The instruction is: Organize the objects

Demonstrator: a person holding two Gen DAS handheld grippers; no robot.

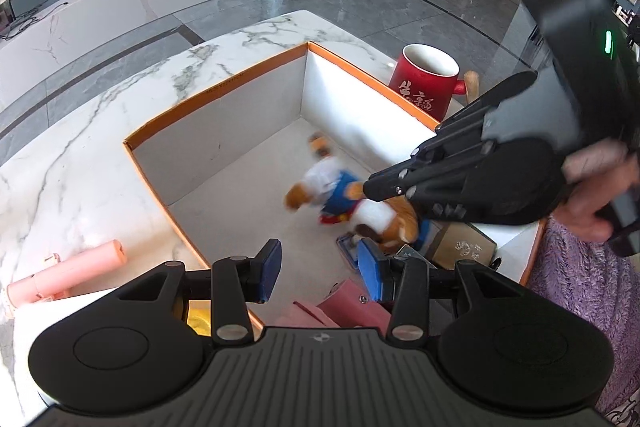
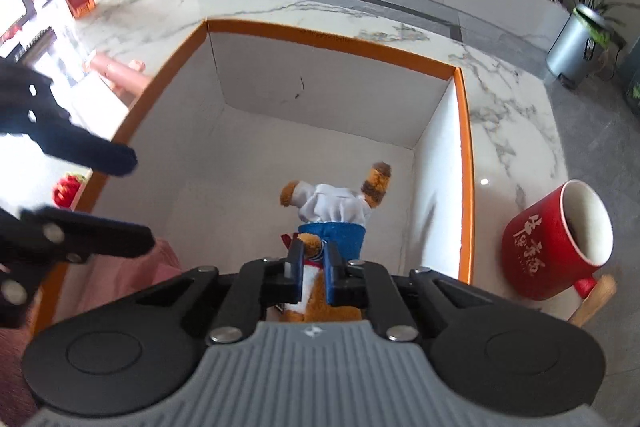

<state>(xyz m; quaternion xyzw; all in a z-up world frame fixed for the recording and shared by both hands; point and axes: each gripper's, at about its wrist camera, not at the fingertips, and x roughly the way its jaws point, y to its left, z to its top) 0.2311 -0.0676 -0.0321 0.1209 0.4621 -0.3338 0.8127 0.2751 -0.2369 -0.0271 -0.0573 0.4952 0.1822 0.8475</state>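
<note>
A large white box with an orange rim [image 1: 224,87] [image 2: 320,35] stands open on the marble table. Inside it hangs a plush animal [image 1: 332,187] [image 2: 336,207] in a white shirt and blue trousers, upside down, legs pointing away. My right gripper [image 2: 314,267] is shut on the plush's brown and white body; in the left wrist view it [image 1: 370,187] reaches in from the right. My left gripper [image 1: 318,267] is open over the box's near corner with nothing between its blue pads; in the right wrist view it [image 2: 132,201] shows at the left.
A red mug [image 1: 426,79] [image 2: 560,239] stands right of the box beside a wooden piece. A pink cylinder [image 1: 68,275] lies on the table at the left. Pink items [image 1: 348,307] and a small brown carton [image 1: 464,247] fill the box's near end. A hand [image 1: 592,203] holds the right gripper.
</note>
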